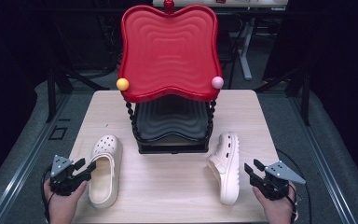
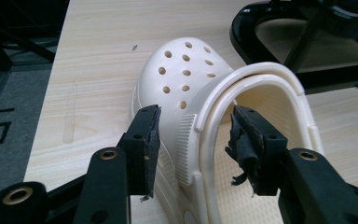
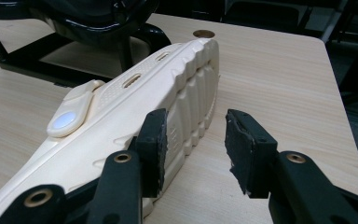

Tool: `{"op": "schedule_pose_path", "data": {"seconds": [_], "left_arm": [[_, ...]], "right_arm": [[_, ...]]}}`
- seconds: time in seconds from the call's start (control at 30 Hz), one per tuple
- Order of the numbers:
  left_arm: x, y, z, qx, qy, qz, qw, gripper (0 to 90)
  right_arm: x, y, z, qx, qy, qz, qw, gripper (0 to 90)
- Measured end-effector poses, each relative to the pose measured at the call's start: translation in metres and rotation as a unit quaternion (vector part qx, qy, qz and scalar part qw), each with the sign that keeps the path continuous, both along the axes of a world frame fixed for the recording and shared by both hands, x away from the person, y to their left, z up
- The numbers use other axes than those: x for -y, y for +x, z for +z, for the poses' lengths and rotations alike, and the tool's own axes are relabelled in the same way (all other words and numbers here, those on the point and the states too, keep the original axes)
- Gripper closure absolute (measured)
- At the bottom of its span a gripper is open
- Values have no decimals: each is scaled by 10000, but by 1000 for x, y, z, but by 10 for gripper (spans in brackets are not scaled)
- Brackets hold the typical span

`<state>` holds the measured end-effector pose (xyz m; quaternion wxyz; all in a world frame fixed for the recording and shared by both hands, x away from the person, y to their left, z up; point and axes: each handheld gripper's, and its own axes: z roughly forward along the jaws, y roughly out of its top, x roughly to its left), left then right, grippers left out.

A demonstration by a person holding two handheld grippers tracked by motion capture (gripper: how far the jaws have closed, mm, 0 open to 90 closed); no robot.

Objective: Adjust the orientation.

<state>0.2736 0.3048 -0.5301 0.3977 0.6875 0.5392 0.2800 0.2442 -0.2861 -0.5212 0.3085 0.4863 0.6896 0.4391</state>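
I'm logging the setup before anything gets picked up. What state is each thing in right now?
Left clog: upright on its sole, opening up.
Right clog: tipped on its side.
Left gripper: open, jaws straddling the left clog's side wall.
Right gripper: open, beside the right clog's sole.
Red tray: empty.
Black tray: empty.

a red and black two-tier rack (image 1: 168,51) stands on the wooden table (image 1: 168,186).
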Motion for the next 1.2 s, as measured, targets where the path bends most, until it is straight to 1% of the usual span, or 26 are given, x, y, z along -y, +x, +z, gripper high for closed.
{"op": "schedule_pose_path", "data": {"seconds": [0.03,0.1,0.13,0.17,0.2,0.27,0.33,0.37,0.4,0.43,0.47,0.53,0.57,0.6,0.63,0.67,0.73,0.8,0.83,0.93,1.0,1.07,1.17,1.2], "left_arm": [[1,2,-1,-54,26,-29,10000,511],[2,3,-3,-83,24,-32,10000,507],[2,5,-4,-97,100,-33,9999,500],[2,6,-5,-109,88,-71,9999,500],[3,10,-8,-219,92,-65,9997,506],[4,12,-10,-236,104,-59,9997,522],[6,14,-12,-323,144,-57,9994,540],[6,15,-13,-290,167,-31,9994,560],[7,15,-12,-279,171,0,9995,560],[6,15,-12,-235,191,69,9995,601],[6,15,-12,-248,187,78,9995,620],[5,16,-12,-274,163,133,9994,623],[4,15,-12,-330,155,188,9992,623],[4,15,-12,-330,155,188,9992,623],[3,14,-13,-320,129,250,9991,623],[3,15,-12,-363,86,199,9991,624],[3,16,-12,-355,90,170,9992,644],[3,16,-11,-376,83,193,9991,662],[3,15,-11,-351,87,230,9991,675],[3,14,-10,-339,104,265,9990,711],[3,13,-10,-358,111,247,9990,716],[6,12,-10,-358,65,220,9991,717],[12,9,-9,-385,97,213,9990,717],[17,8,-9,-419,80,149,9990,717]], "right_arm": [[1,1,0,2,34,-19,10000,582],[1,1,0,8,57,-24,10000,582],[2,2,-1,-34,58,2,10000,581],[2,2,-1,-34,58,2,10000,581],[0,2,-1,-39,39,1,10000,576],[0,2,0,-19,39,17,10000,570],[-2,1,0,14,46,44,10000,566],[-4,0,0,5,13,88,10000,566],[-4,0,0,5,13,88,10000,566],[-5,-1,0,16,2,93,10000,566],[-5,-2,1,23,-7,91,10000,566],[-5,-4,1,58,-29,59,10000,566],[-4,-4,1,65,-20,66,10000,566],[-4,-4,1,65,-20,66,10000,566],[-4,-4,1,69,-1,51,10000,566],[-3,-3,1,50,1,39,10000,566],[-2,-3,0,41,22,21,10000,566],[-1,-3,0,37,59,-2,10000,566],[-2,-2,0,30,73,0,10000,566],[-2,-3,0,24,28,27,10000,567],[-2,-3,1,32,28,40,10000,566],[-3,-3,1,48,43,44,10000,566],[-5,-3,1,28,34,60,10000,567],[-5,-2,1,27,23,72,10000,567]]}}
